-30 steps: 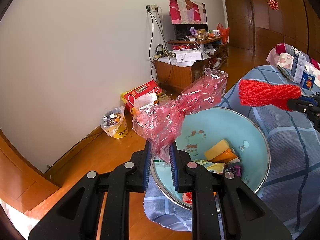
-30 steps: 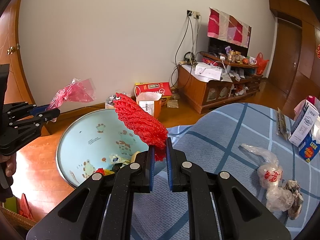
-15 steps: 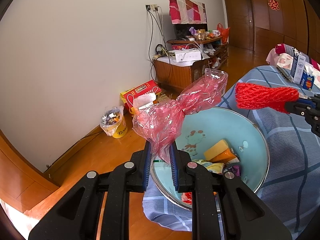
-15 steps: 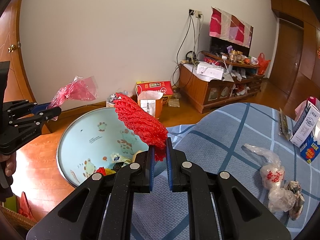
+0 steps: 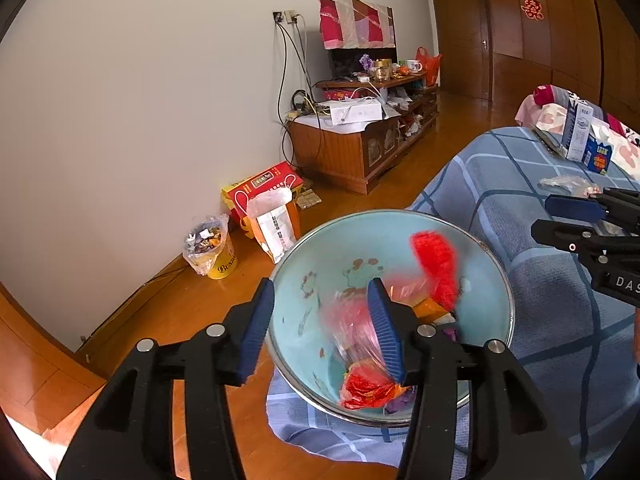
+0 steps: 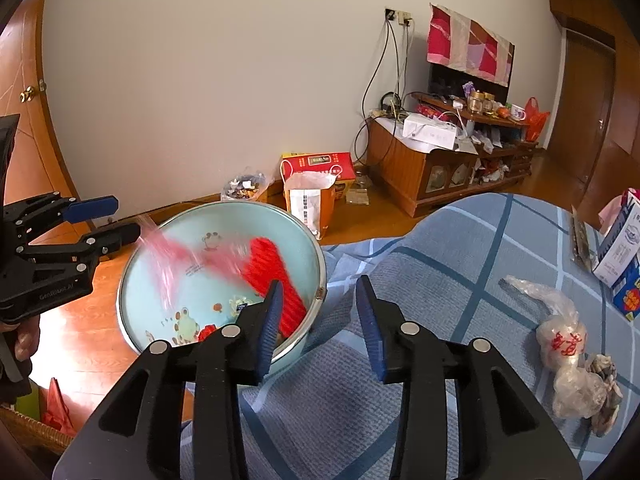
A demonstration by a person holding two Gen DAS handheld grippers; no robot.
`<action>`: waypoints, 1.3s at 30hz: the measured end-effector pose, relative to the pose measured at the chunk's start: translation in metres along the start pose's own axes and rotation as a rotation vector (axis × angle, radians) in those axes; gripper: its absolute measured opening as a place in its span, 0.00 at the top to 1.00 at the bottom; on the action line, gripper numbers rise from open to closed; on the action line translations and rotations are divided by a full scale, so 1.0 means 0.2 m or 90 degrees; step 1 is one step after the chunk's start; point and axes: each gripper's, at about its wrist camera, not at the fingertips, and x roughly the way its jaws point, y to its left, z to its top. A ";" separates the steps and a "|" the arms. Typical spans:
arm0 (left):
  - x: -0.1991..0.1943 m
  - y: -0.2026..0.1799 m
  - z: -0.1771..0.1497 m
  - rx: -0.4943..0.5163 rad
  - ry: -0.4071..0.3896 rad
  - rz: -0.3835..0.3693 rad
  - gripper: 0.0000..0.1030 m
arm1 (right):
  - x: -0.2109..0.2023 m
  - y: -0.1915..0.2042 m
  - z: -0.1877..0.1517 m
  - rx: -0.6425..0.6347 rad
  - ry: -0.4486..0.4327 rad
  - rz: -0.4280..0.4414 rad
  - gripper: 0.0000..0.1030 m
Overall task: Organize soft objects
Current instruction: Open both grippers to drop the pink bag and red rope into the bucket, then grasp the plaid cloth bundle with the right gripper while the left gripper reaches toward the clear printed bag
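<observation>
Both claws are angled downward over the basin (image 5: 496, 264). The left gripper (image 5: 322, 324) and right gripper (image 6: 320, 320) have just been opening; nothing is clamped. Ahead of them, 2 blurred items, a pink plastic bag (image 6: 172, 260) and a red mesh net (image 6: 276, 276), are seen inside the basin among wrappers (image 5: 366, 390).

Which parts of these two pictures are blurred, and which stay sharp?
Left wrist view: pink plastic bag and red net smeared over the basin; room sharp. Right wrist view: same two streaked; clear bags crisp.
</observation>
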 end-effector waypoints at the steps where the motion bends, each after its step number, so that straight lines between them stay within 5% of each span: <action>1: 0.00 0.00 0.00 0.000 0.001 0.001 0.49 | 0.00 -0.01 0.00 0.003 0.000 0.001 0.61; 8: 0.03 -0.01 -0.02 -0.003 0.011 0.007 0.30 | -0.02 -0.04 -0.03 0.012 0.002 -0.003 0.57; 16: 0.09 -0.15 -0.05 0.011 0.040 -0.020 0.26 | -0.15 -0.21 -0.11 0.033 -0.007 -0.045 0.53; 30: 0.14 -0.54 0.09 0.060 0.016 -0.067 0.18 | -0.52 -0.98 -0.43 0.180 0.007 -0.286 0.47; 38: 0.19 -0.68 0.17 0.065 0.012 -0.067 0.17 | -0.35 -1.16 -0.49 0.230 0.096 -0.244 0.48; 39: 0.19 -0.68 0.18 0.064 0.012 -0.070 0.17 | -0.35 -1.17 -0.50 0.239 0.106 -0.234 0.57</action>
